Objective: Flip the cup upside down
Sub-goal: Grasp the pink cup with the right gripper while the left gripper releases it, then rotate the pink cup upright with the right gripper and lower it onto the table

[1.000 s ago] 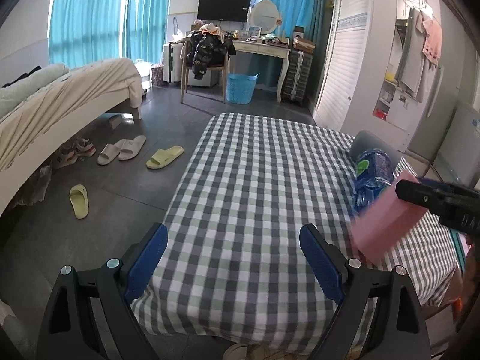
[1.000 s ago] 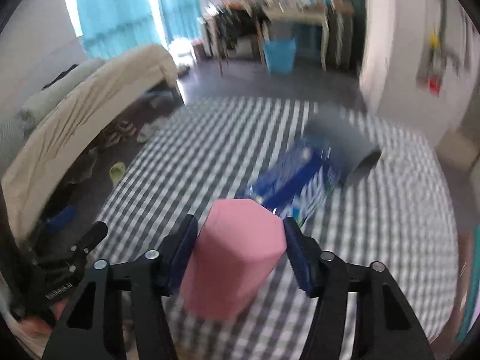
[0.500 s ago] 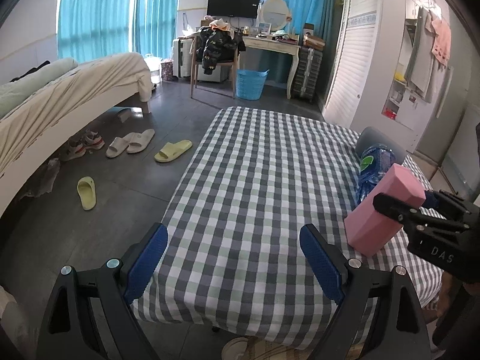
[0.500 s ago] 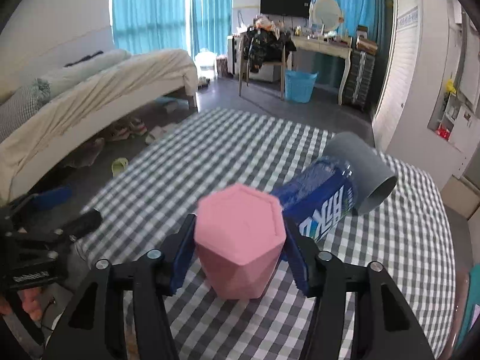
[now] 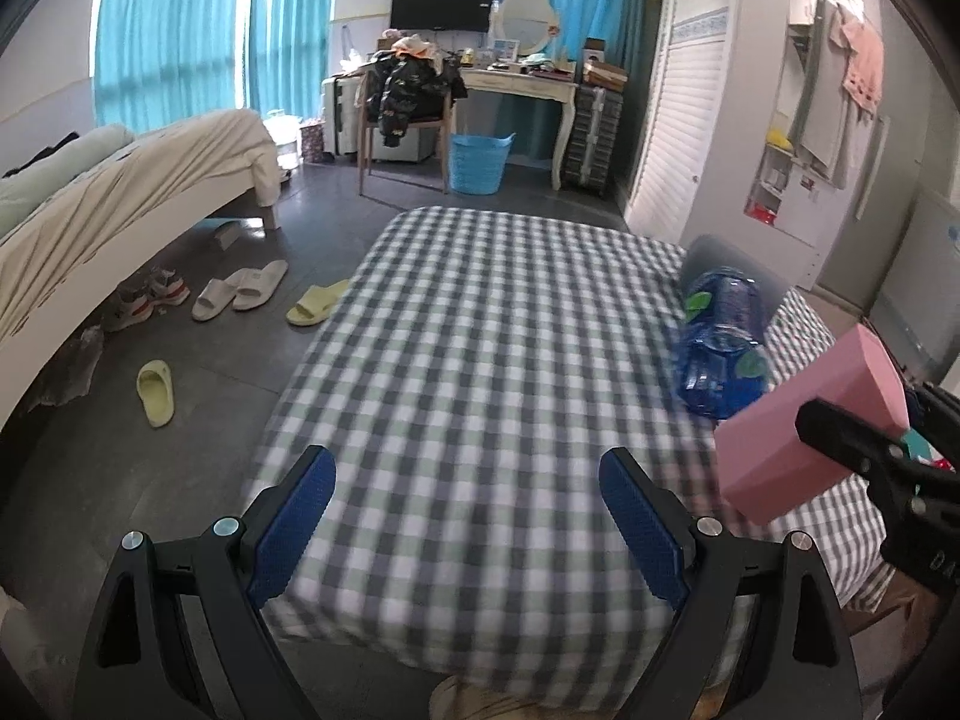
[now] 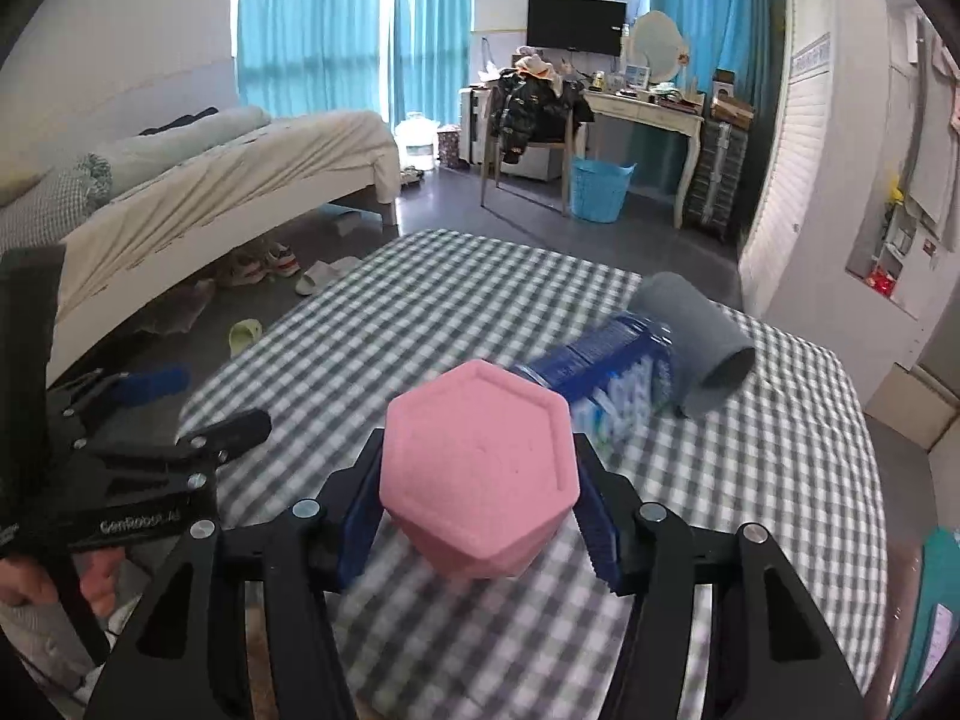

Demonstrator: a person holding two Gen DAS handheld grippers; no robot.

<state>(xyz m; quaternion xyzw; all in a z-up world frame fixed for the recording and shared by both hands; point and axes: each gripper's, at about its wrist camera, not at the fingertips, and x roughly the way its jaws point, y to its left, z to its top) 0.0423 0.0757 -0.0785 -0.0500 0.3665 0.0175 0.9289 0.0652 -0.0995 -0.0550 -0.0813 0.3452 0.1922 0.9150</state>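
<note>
My right gripper (image 6: pixel 477 531) is shut on a pink hexagonal cup (image 6: pixel 480 468), held above the checkered table (image 6: pixel 750 480) with its closed base turned up and toward the camera. In the left wrist view the cup (image 5: pixel 804 432) hangs tilted at the right edge, base up and to the right, clamped by the right gripper's fingers (image 5: pixel 840 432). My left gripper (image 5: pixel 468 528) is open and empty over the table's near edge (image 5: pixel 456 648); it also shows at the left of the right wrist view (image 6: pixel 180 414).
A blue water bottle (image 6: pixel 606 372) lies on its side on the table, its end inside a grey cup (image 6: pixel 696 342) lying beside it. A bed (image 5: pixel 120 204), slippers (image 5: pixel 240 294) on the floor, a chair and a blue basket (image 5: pixel 480 162) stand beyond.
The right gripper has rotated the pink cup so its base now faces up and toward the camera, and raised it a little. The left gripper has stayed open in place.
</note>
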